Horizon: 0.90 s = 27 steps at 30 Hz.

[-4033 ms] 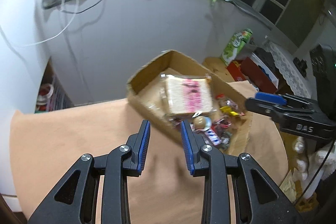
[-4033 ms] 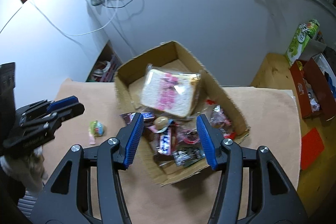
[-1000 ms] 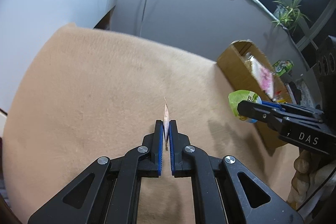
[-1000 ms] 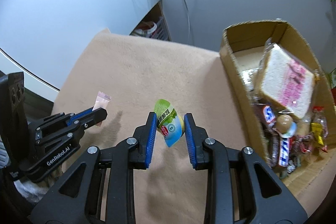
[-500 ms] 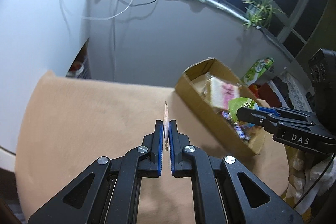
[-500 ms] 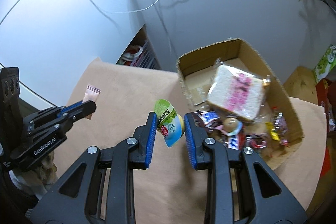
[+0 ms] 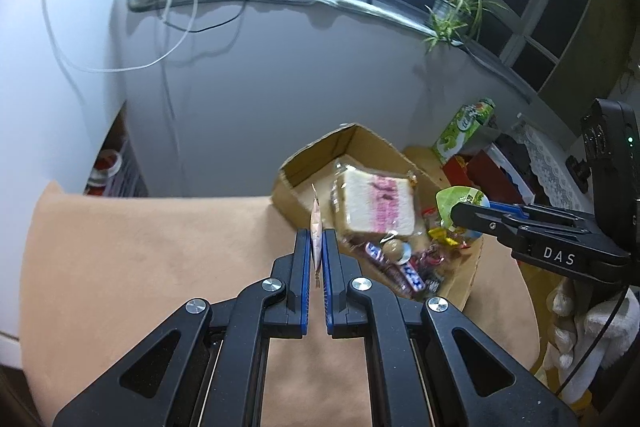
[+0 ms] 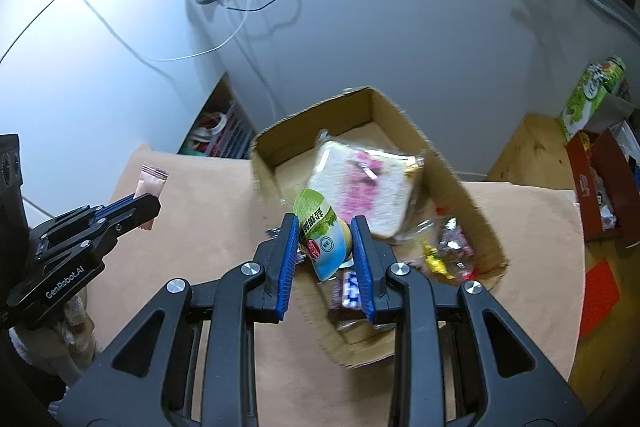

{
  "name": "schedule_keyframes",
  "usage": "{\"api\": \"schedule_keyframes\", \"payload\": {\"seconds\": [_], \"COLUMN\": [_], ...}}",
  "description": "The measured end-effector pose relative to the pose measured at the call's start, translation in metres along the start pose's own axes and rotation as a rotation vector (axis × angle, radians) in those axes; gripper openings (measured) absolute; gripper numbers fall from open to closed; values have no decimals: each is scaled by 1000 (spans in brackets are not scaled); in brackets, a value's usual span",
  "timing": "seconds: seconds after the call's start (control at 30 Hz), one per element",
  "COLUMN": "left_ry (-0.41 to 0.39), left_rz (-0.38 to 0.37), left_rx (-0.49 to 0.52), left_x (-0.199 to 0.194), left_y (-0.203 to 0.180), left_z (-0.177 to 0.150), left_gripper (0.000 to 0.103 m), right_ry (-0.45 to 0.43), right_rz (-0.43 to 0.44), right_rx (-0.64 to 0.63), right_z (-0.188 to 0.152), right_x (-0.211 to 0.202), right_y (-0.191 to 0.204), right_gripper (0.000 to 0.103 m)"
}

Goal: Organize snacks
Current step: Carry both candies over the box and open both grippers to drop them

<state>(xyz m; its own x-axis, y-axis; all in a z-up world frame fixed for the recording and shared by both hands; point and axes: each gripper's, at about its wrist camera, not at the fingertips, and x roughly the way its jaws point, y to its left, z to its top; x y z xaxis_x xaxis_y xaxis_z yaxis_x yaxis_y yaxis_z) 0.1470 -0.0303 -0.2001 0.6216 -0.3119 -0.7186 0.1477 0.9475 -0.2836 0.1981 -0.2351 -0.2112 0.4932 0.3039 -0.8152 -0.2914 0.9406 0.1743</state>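
My left gripper (image 7: 316,237) is shut on a small pink candy packet (image 7: 315,227), held edge-on in the air just left of the cardboard box (image 7: 316,157). The packet (image 8: 150,181) and left gripper (image 8: 150,205) also show in the right wrist view. My right gripper (image 8: 325,223) is shut on a green and blue snack packet (image 8: 320,239), held above the box's near end (image 8: 360,351). It also shows in the left wrist view (image 7: 460,201). The box holds a wrapped sandwich (image 8: 360,187) and several candy bars and sweets (image 7: 404,263).
The box sits on a tan cloth-covered table (image 7: 140,247). A grey wall (image 7: 260,87) rises behind it. A green carton (image 8: 592,95) and a red box (image 8: 600,183) stand on a wooden surface (image 8: 524,151) at the right. A shelf gap (image 8: 216,135) lies at the left.
Both grippers, each still holding its packet, have moved toward the box; it now lies closer and more central in both views.
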Motion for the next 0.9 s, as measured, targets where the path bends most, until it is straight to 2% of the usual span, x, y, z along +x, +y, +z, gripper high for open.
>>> {"api": "schedule_keyframes", "payload": {"seconds": [0.37, 0.9], "left_ry": [36, 80], "left_rz": [-10, -18], "left_rx": [59, 128], "left_x": [39, 67], "left_y": [-30, -67], "left_z": [23, 31], "left_gripper": [5, 5], "right_ry": [11, 54], "right_rz": [-51, -51], "right_rx": [46, 92], "right_z": [8, 3], "right_x": [9, 26], "right_y": [-37, -57], "right_gripper": [28, 28]}}
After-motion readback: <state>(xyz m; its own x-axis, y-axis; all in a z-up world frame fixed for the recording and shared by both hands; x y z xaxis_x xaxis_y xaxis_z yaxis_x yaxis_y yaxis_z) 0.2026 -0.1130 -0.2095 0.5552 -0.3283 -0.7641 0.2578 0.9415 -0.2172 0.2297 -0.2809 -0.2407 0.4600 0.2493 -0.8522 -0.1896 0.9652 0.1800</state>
